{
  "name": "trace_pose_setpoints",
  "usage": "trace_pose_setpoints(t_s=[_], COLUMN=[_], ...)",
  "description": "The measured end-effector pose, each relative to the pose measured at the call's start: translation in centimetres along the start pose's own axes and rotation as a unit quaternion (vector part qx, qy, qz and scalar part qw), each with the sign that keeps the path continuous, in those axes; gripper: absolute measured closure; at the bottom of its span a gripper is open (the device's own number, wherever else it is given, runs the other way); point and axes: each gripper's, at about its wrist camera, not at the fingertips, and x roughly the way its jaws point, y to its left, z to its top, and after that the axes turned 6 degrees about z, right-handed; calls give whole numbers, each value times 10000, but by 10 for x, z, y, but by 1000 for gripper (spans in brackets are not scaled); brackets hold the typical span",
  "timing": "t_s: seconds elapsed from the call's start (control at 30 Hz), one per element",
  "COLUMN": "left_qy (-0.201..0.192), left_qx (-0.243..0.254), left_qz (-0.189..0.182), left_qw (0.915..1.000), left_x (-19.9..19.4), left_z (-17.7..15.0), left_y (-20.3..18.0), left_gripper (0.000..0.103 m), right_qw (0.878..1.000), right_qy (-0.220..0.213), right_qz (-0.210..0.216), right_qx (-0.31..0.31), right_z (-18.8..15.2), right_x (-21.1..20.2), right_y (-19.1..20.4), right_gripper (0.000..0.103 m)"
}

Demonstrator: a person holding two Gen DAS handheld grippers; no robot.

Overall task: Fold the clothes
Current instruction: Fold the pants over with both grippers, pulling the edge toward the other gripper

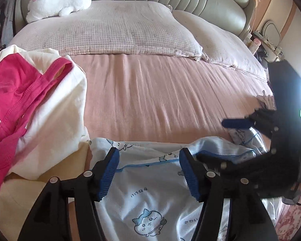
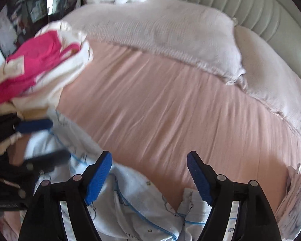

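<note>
Both my jaws stand spread, pinching nothing. My left gripper [image 1: 149, 172] hovers directly over the pale blue printed garment [image 1: 150, 210] at the bed's [image 1: 150, 100] near edge; my right gripper [image 2: 149, 177] sits at its right end, so the cloth's long axis runs along that edge.

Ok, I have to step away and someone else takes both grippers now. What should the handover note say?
Left gripper: open, holding nothing, over the pale blue cat-print garment.
Right gripper: open, holding nothing, over the same garment's edge.
The garment lies rumpled at the near edge of the pink bedsheet.
A pile with a magenta top on cream clothes sits to the left, unfolded.
Done: nothing visibly folded.
Left: spread and fold the blue garment, then the pile.
</note>
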Motion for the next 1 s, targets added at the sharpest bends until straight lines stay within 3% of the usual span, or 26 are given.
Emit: trace_pose_setpoints(t_s=[0.07, 0.2, 0.23, 0.3, 0.43, 0.53, 0.6, 0.73, 0.83, 0.93, 1.0], left_qy=[178, 565, 688, 827, 788, 622, 484, 213, 494, 835, 851], left_qx=[109, 855, 875, 665, 95, -72, -24, 356, 931, 860, 805], left_qz=[204, 650, 625, 203, -372, -240, -66, 210, 431, 208, 94], left_qw=[9996, 9926, 9918, 9941, 9962, 9978, 9988, 9989, 9935, 9926, 9931], left_x=[10, 13, 12, 8, -1, -2, -1, 2, 13, 7, 3], left_z=[-2, -15, -16, -17, -16, -13, -11, -6, -11, -14, -16], left_y=[-2, -17, -17, -10, 14, 22, 19, 3, -12, 0, 7], left_gripper=[43, 40, 38, 30, 29, 29, 29, 28, 28, 28, 28], right_qw=[9984, 9958, 9956, 9983, 9991, 9977, 9958, 9977, 9974, 9981, 9981], right_qy=[434, 564, 576, 347, -323, -295, -38, 263, 276, 144, 199], right_qz=[129, 380, 396, 118, -88, -590, -903, -408, -115, -123, -108], right_qx=[-344, -609, -618, -460, 258, 124, -153, -480, -663, -587, -571], right_z=[-16, -46, -51, -56, -41, -22, -16, -30, -45, -54, -57], right_x=[10, -3, -8, -21, -38, -22, -4, -5, -20, -39, -45], right_y=[11, 23, 22, 13, -12, -12, -8, 9, 19, 15, 13], right_gripper=[26, 26, 26, 26, 26, 26, 26, 26, 26, 26, 26])
